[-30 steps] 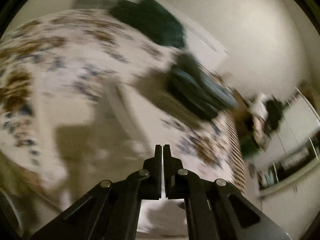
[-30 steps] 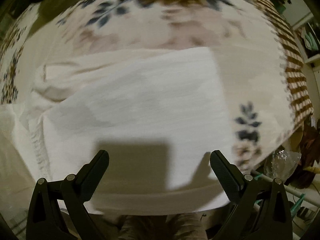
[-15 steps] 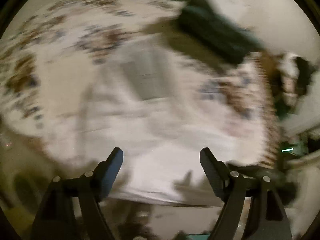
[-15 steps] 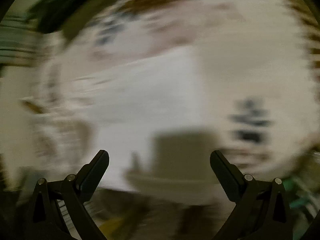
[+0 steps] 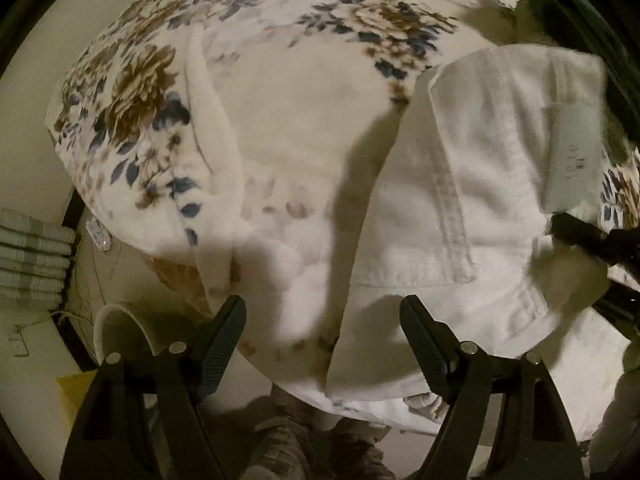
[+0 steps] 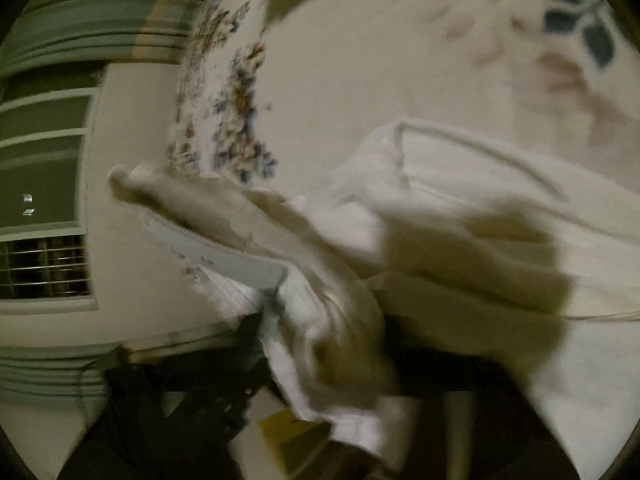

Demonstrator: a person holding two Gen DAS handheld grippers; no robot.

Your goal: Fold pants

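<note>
Two grippers in play. Left gripper (image 5: 322, 322), nearest, hangs with fingers wide and empty above the bed's (image 5: 280, 92) near edge. White pants (image 5: 480, 184), partly folded, lie at 2 o'clock. Right gripper (image 5: 580, 236) at 3 o'clock meets the cloth; in its own view fabric bunches over the fingers, grip state unreadable. Judged mid-fold; next, carry the gathered end across and lay it flat.
</note>
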